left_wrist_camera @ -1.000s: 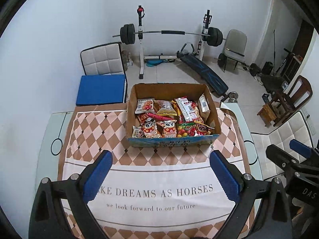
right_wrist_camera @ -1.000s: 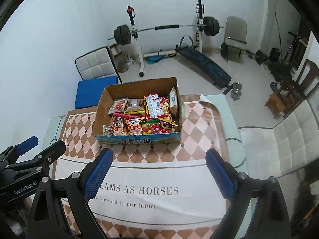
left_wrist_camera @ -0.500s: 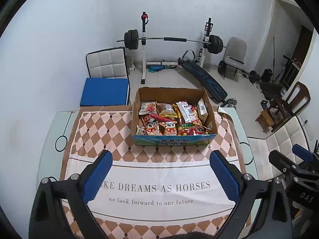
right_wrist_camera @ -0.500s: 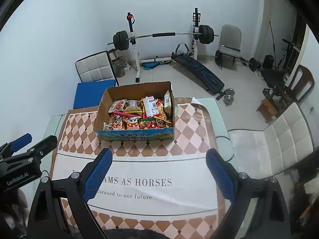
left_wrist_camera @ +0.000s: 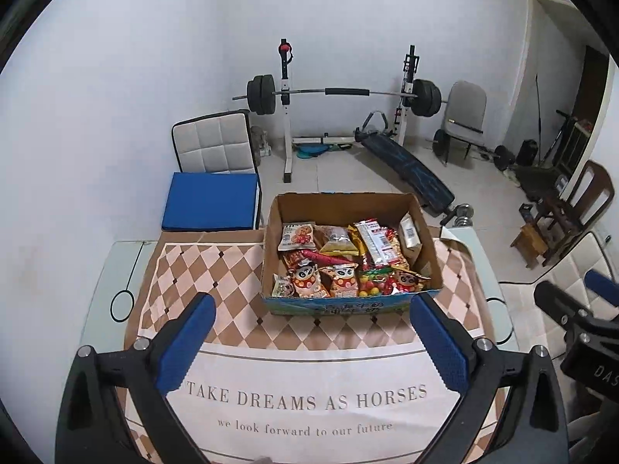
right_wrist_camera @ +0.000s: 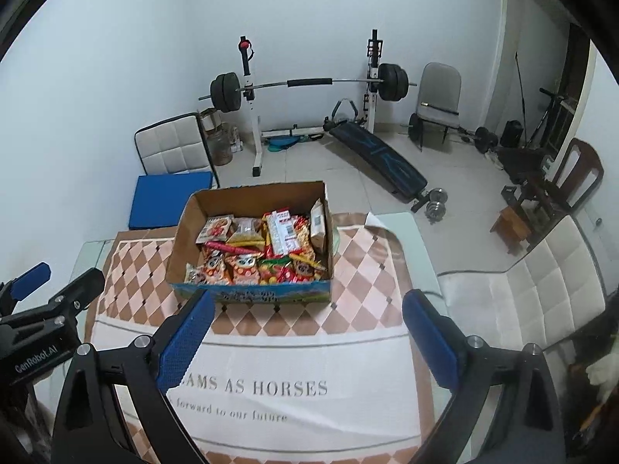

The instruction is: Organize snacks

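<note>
Snack packets, bright foil and plastic (left_wrist_camera: 344,259), lie heaped in an open brown cardboard box (left_wrist_camera: 425,232) at the far edge of the checkered cloth-covered table (left_wrist_camera: 216,270). Left gripper (left_wrist_camera: 309,338) and right gripper (right_wrist_camera: 305,330) hover short of it, jaws spread, empty, ready to pick. Both have drawn back since earlier; box looks farther.

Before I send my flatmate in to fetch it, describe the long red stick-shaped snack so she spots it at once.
On the checked tablecloth stands an open cardboard box full of snack packets. Near the middle of the pile, just above the row of panda-face bags, lies the long red stick-shaped snack, slanted across the others. It is the only slim, rod-like red one; its neighbours are flat pouches.
</note>
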### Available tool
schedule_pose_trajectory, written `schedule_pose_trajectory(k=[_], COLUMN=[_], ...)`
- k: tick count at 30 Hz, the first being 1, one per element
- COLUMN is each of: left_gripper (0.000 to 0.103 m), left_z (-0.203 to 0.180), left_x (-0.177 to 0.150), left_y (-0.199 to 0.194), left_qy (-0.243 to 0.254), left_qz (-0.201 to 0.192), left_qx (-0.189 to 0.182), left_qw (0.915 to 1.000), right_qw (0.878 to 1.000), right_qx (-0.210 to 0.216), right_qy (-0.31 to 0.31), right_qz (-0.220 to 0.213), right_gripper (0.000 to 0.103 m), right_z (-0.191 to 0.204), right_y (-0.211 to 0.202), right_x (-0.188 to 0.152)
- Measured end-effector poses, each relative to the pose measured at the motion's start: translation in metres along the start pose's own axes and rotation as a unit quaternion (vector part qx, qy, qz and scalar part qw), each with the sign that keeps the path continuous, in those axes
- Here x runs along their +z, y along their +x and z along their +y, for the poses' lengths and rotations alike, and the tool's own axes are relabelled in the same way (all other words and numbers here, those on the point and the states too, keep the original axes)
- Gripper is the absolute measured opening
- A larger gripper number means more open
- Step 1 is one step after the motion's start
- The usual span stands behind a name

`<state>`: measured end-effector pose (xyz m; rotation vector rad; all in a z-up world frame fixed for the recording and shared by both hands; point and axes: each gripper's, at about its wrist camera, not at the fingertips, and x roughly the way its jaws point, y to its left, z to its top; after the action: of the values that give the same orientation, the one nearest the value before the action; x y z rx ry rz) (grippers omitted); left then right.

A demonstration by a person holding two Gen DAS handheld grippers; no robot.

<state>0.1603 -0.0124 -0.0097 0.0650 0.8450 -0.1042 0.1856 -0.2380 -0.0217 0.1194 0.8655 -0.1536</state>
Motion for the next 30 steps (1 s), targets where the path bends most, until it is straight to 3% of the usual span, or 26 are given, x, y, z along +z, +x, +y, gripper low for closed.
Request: schedule_pose_trajectory(k=[14, 30], left_gripper=[0.103, 0.103], left_z=[-0.006, -0.006], left_x=[0.002, 0.002], left_y=[0.028, 0.035], left_qy=[0.005, 0.002], left_qz=[0.008, 0.012], left_qx=[0.009, 0.01], left_qw=[0.9999, 0.9999], right_qw=[1.0, 1.0], right_qx=[-0.017, -0.021], right_qy=[-0.004, -0.004], right_qz=[0.006, 0.004], right_gripper=[0.1, 0.101], right_z=[0.002, 0.003], right_y=[0.044, 0.055], right_x=[0.016, 0.014])
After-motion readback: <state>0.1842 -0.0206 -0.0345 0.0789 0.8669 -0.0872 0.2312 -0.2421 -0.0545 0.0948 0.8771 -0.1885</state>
